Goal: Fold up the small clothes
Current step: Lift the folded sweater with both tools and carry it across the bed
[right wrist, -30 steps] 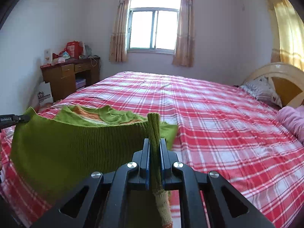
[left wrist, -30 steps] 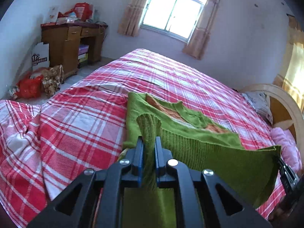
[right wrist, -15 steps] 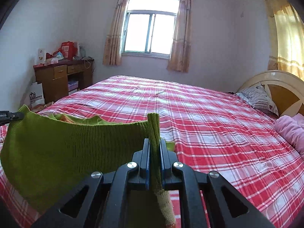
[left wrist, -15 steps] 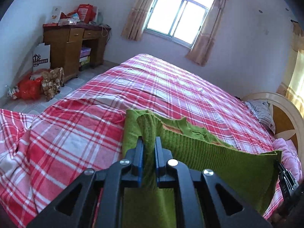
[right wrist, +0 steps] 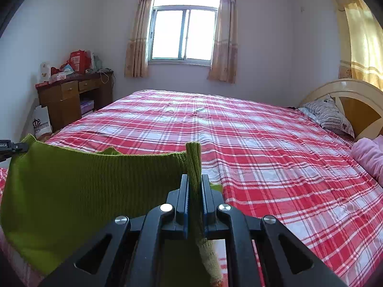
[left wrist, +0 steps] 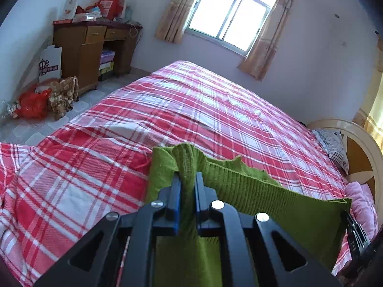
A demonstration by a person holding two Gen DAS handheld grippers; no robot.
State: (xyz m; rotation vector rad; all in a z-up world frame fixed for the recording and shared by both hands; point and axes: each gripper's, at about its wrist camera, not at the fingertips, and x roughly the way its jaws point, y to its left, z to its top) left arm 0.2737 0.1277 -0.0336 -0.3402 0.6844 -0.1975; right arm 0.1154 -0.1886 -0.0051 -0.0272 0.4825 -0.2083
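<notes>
Both grippers, left gripper (left wrist: 188, 181) and right gripper (right wrist: 194, 183), are still pinching the green sweater (right wrist: 71, 186), now hiding its orange collar, above the bed (right wrist: 263, 143).

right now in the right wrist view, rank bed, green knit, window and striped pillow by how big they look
1. bed
2. green knit, though it is close to the camera, which inflates it
3. window
4. striped pillow

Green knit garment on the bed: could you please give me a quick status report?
Left tool and right tool both shut on the green knit garment. Garment stretched between them above the plaid bedspread. Nothing in the way.
</notes>
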